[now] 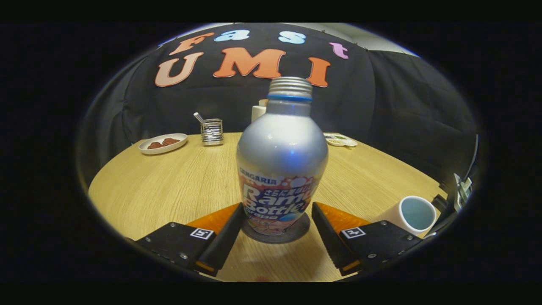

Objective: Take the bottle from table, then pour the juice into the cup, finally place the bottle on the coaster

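Bottle point(281, 161) stands on the coaster point(296, 233), hiding most of it; gripper point(277, 212) seemingly released around it.

The bottle point(281, 156) stands upright on the coaster point(296, 232) between the parted fingers of the gripper point(277, 231), blocking the way straight ahead. The cup point(410, 214) crowds the tabletop's point(169, 186) right edge. A plate point(163, 143) and wire holder point(211, 131) line the far edge; the left half lies open.

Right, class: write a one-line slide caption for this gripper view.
Silver bottle standing on the dark coaster, open gripper flanking it, cup alongside.
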Tool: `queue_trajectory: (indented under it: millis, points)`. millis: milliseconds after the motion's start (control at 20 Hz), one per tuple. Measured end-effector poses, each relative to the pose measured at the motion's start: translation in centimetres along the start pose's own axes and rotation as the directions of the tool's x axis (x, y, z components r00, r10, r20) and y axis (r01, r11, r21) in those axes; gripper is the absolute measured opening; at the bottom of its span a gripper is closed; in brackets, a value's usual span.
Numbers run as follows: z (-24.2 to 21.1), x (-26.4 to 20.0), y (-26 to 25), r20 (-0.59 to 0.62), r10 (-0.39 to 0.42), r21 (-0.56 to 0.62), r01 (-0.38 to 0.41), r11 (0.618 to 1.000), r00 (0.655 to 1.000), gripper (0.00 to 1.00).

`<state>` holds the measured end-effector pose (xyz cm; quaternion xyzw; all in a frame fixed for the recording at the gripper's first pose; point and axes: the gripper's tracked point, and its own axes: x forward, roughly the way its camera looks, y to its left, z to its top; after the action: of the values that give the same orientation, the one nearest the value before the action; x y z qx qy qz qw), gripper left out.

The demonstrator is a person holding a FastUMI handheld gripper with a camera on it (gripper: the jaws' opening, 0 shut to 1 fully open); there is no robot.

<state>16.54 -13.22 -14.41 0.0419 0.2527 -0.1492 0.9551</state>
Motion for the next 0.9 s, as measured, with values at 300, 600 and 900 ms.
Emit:
queue_trajectory:
  millis: [300, 600, 900]
  points:
    - [2.4, -5.2, 0.0, 0.057, 0.016, 0.058, -0.019, 0.998, 0.998, 0.97]
    - [5.6, -11.8, 2.4, 0.147, 0.089, 0.054, -0.098, 0.994, 0.985, 0.97]
    - [6.1, -17.5, 8.0, 0.257, 0.193, 0.026, -0.206, 0.978, 0.947, 0.97]
